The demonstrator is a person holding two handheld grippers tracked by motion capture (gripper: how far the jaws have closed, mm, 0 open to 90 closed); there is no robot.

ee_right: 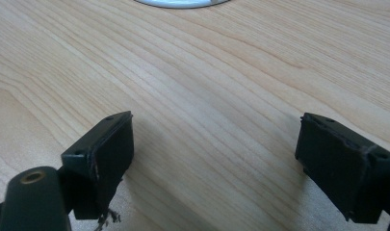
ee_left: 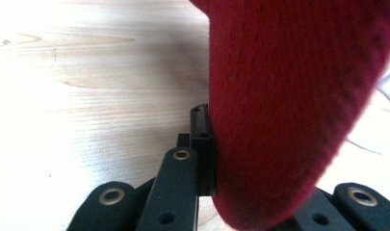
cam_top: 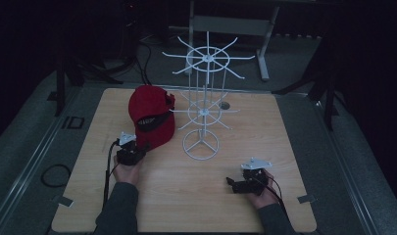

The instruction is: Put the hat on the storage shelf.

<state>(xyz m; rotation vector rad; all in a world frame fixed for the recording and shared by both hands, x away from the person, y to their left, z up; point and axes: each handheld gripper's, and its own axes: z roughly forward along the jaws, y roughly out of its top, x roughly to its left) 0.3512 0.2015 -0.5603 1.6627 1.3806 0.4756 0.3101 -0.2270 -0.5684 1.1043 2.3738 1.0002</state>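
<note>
A red cap [cam_top: 149, 110] with a dark brim patch sits on the wooden table [cam_top: 186, 200] at the left, beside a white wire rack [cam_top: 202, 112]. My left gripper [cam_top: 137, 145] is at the cap's near edge and shut on it. In the left gripper view the red fabric [ee_left: 289, 96] lies against the left pad [ee_left: 202, 139] and hides the other jaw. My right gripper [cam_top: 231, 183] rests low near the table's front right, open [ee_right: 216, 149], with bare wood between its pads.
The rack's round base [cam_top: 201, 145] stands mid-table, and its rim [ee_right: 183, 2] shows at the top of the right gripper view. Its wire arms spread out at two heights. The floor around the table is dark, with cables and stands at the back.
</note>
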